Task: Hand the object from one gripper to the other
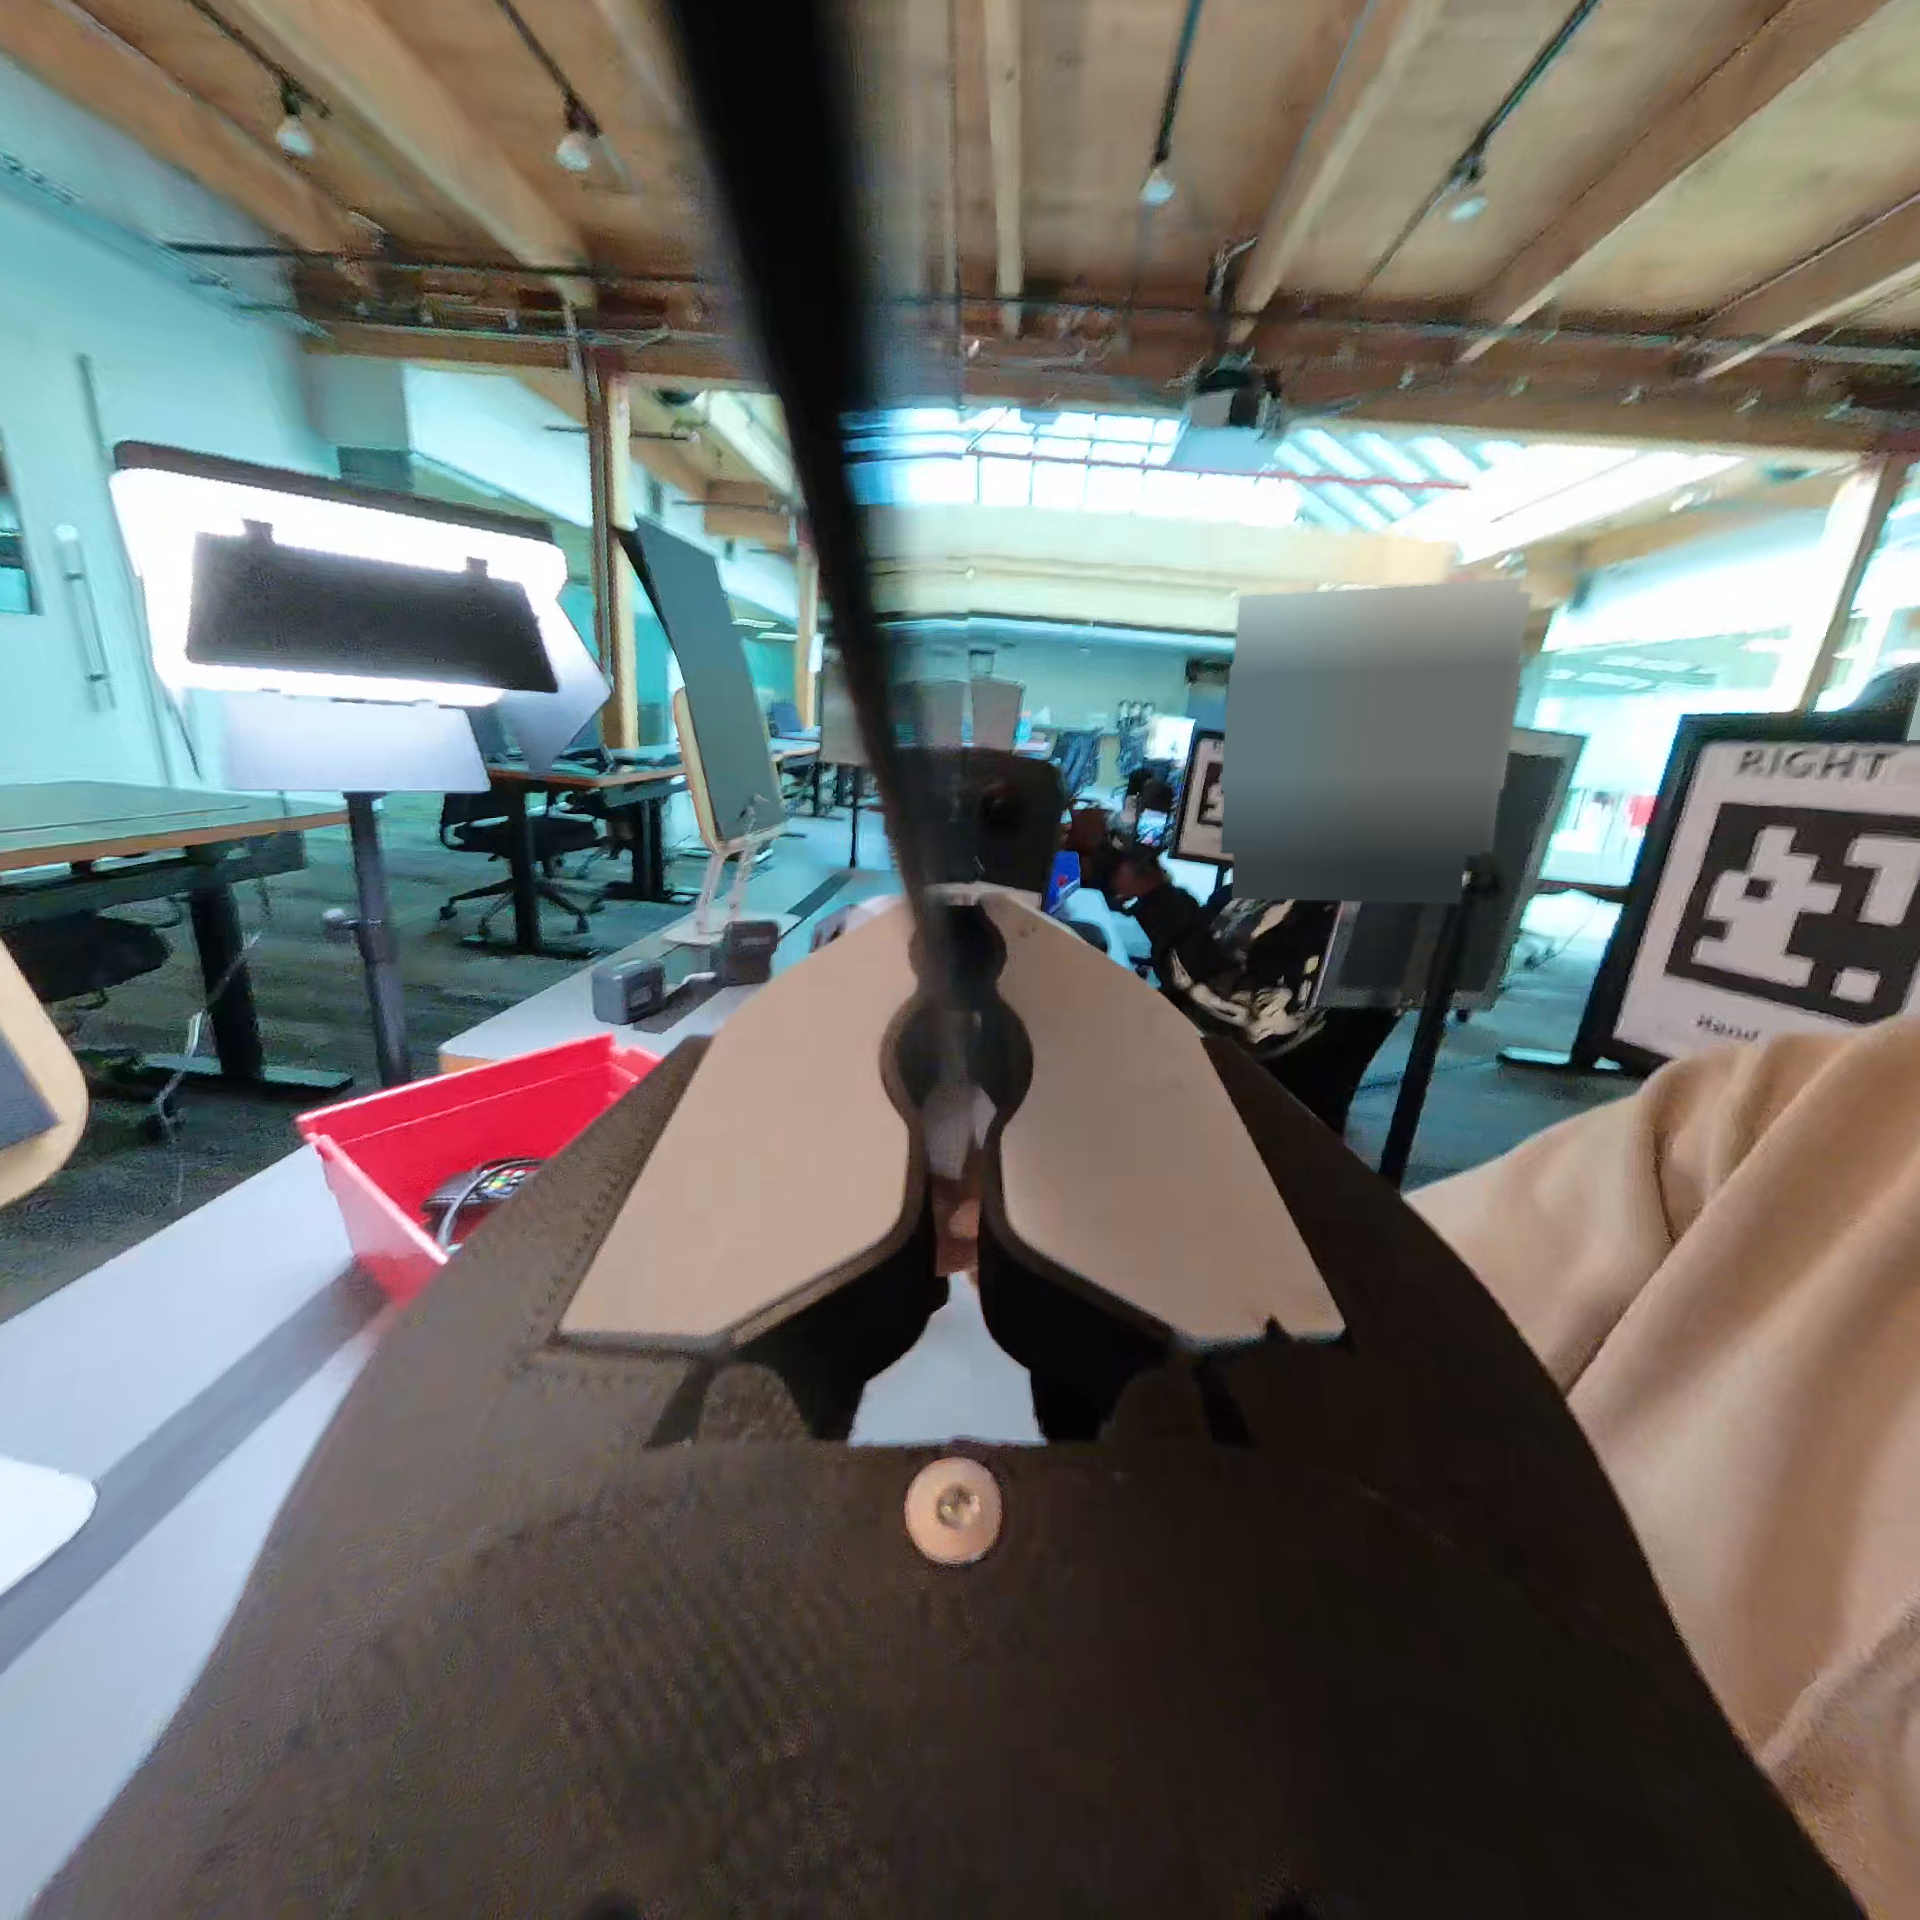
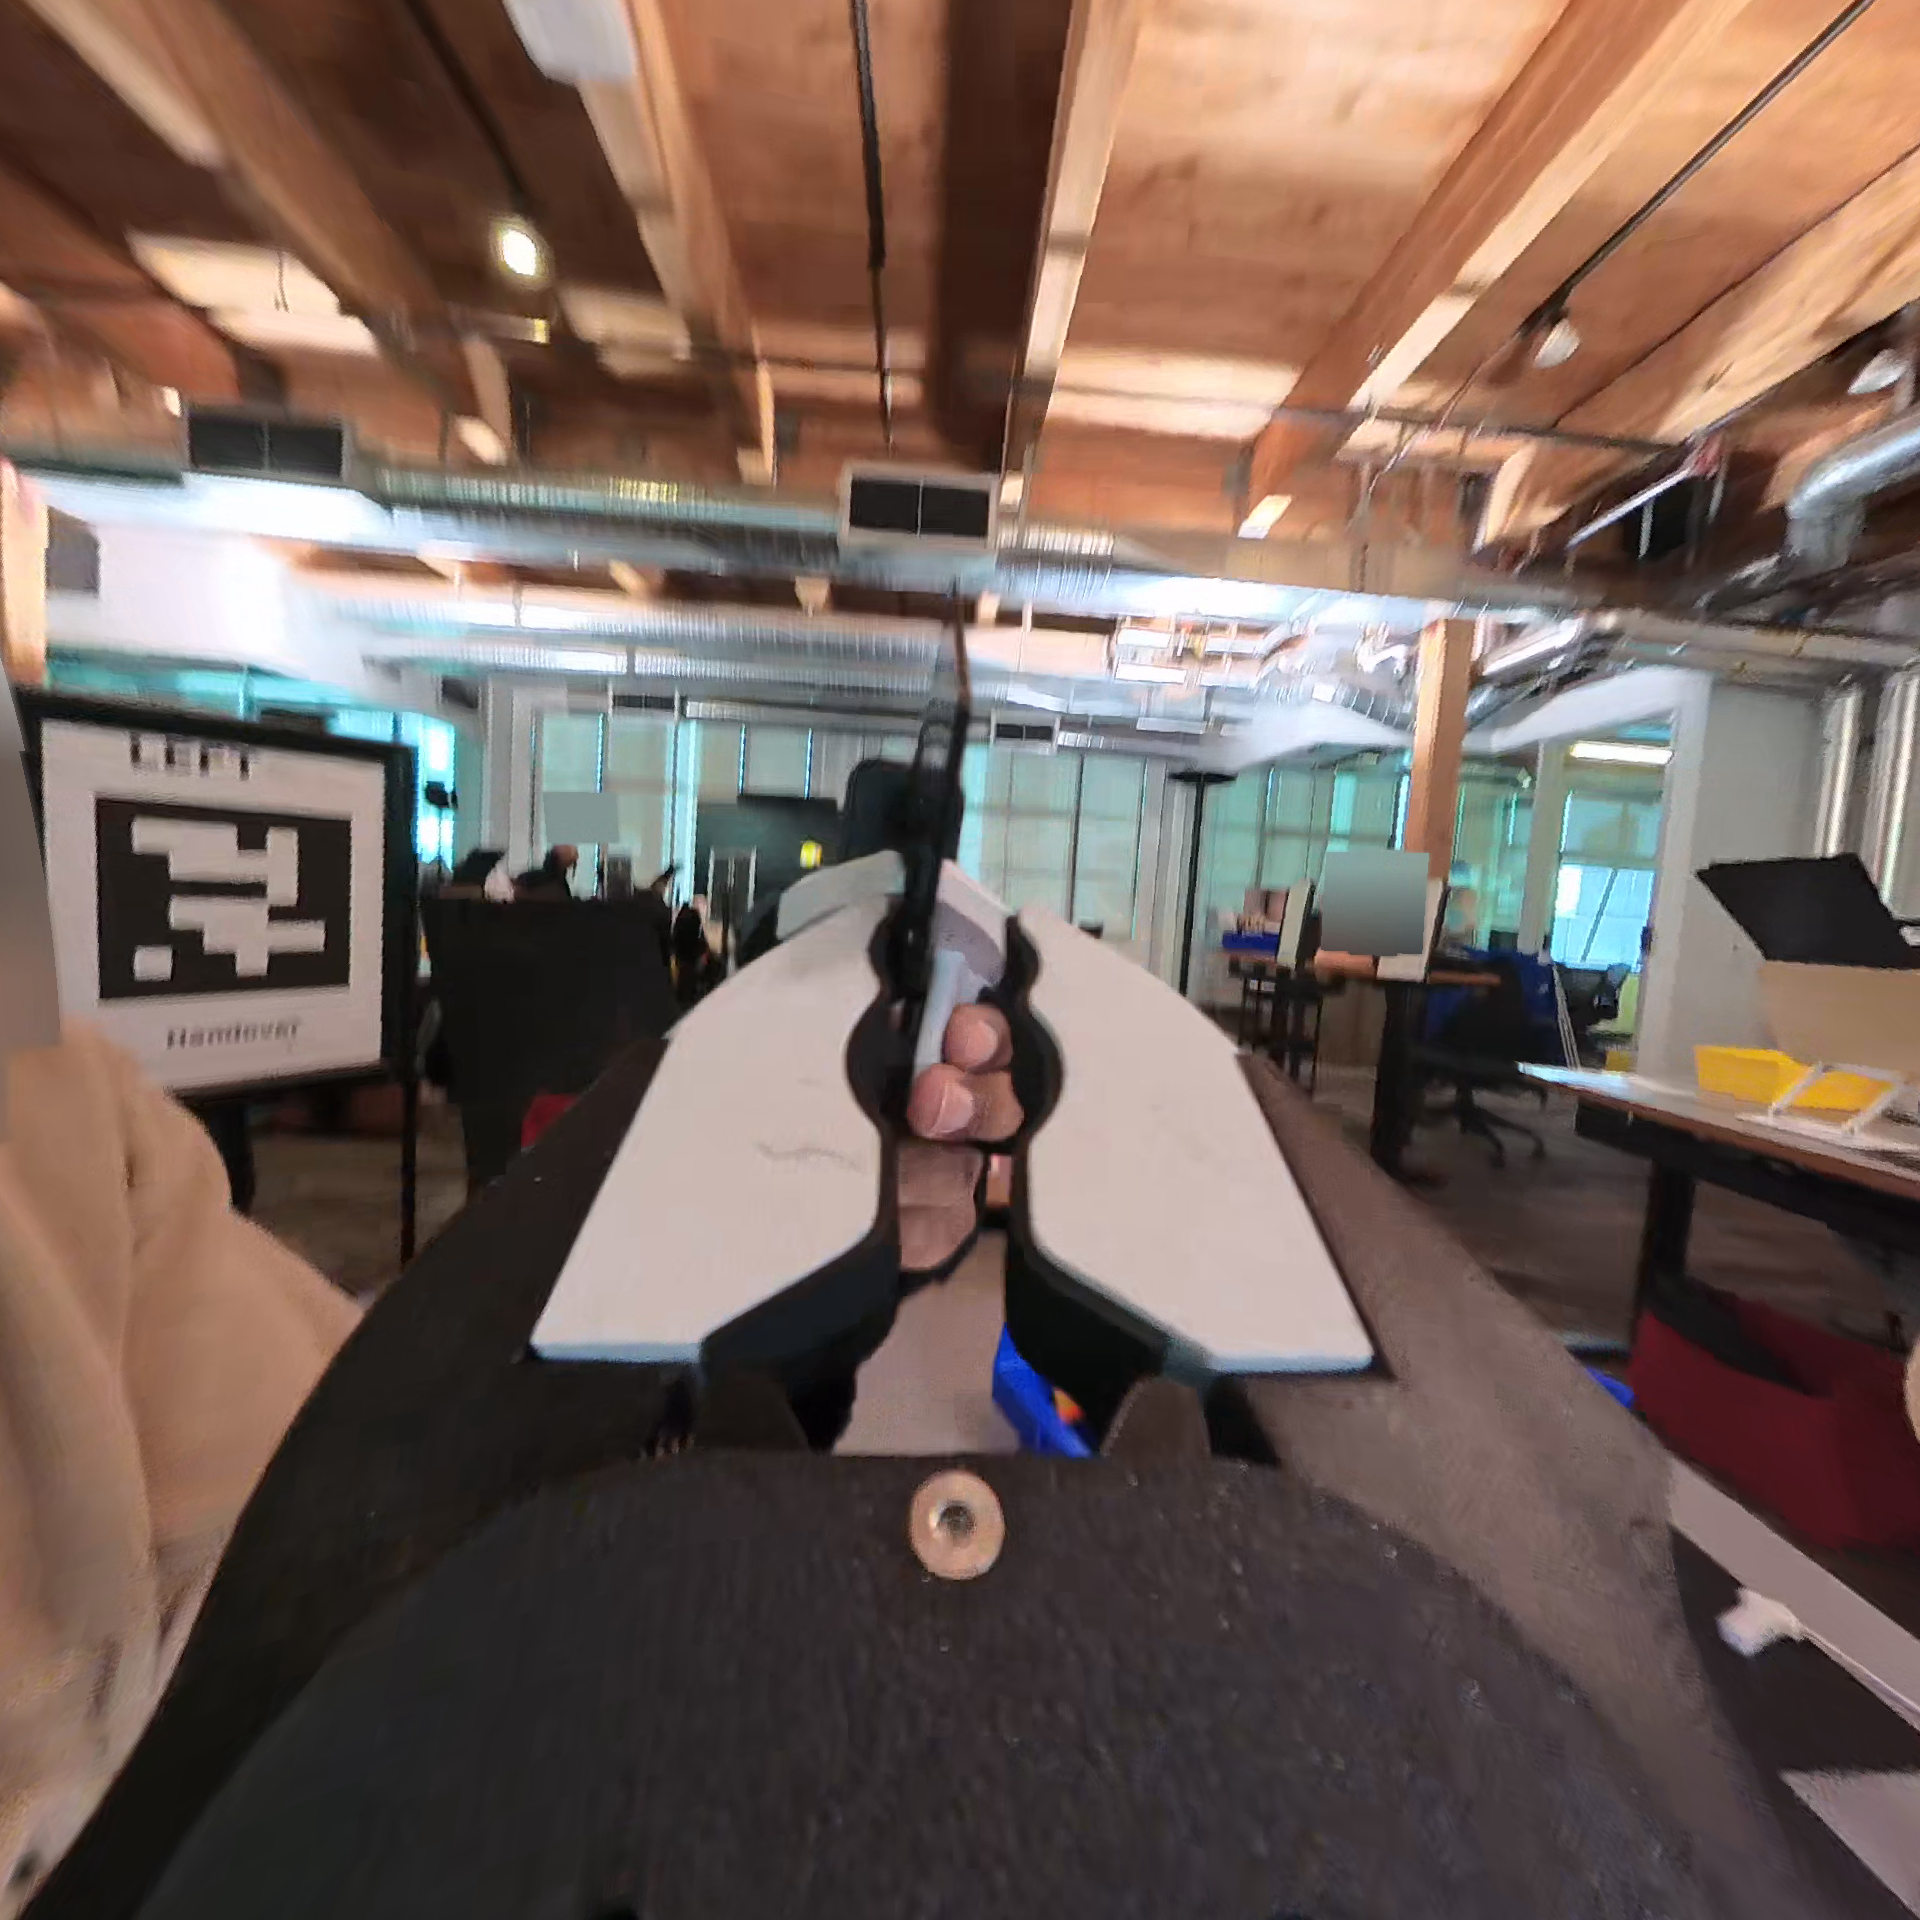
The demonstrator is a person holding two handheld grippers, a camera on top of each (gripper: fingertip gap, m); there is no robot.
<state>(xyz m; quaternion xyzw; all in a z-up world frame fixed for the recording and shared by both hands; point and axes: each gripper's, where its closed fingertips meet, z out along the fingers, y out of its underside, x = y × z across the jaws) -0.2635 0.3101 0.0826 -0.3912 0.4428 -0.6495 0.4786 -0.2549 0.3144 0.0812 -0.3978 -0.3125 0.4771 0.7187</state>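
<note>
- The left gripper has its 2 grey fingers drawn almost together, pinching a thin black object. From the tips the object rises toward 11 o'clock, right out of the top of the left wrist view.
- What the object is I cannot tell; it looks like a long, flat, dark strip seen edge-on, and blur hides the detail.
- In the right wrist view the right gripper has its fingers slightly apart, with a narrow gap between them. The black strip lies along the left finger's inner edge and pokes up at 12 o'clock past the tips.
- Whether the right gripper presses on the strip I cannot tell from that view, since the gap leaves it unclear.
- Through that gap show the fingertips of a hand, seemingly the one gripping the other tool's handle.
- Both tools seem to meet nose to nose at the strip, likely so one can take hold before the other lets go.
- A beige sleeve sits at 4 o'clock in the left view.
- A red bin rests on the white table at 8 o'clock, well below the exchange.
- My guess is that the handover is midway.
</note>
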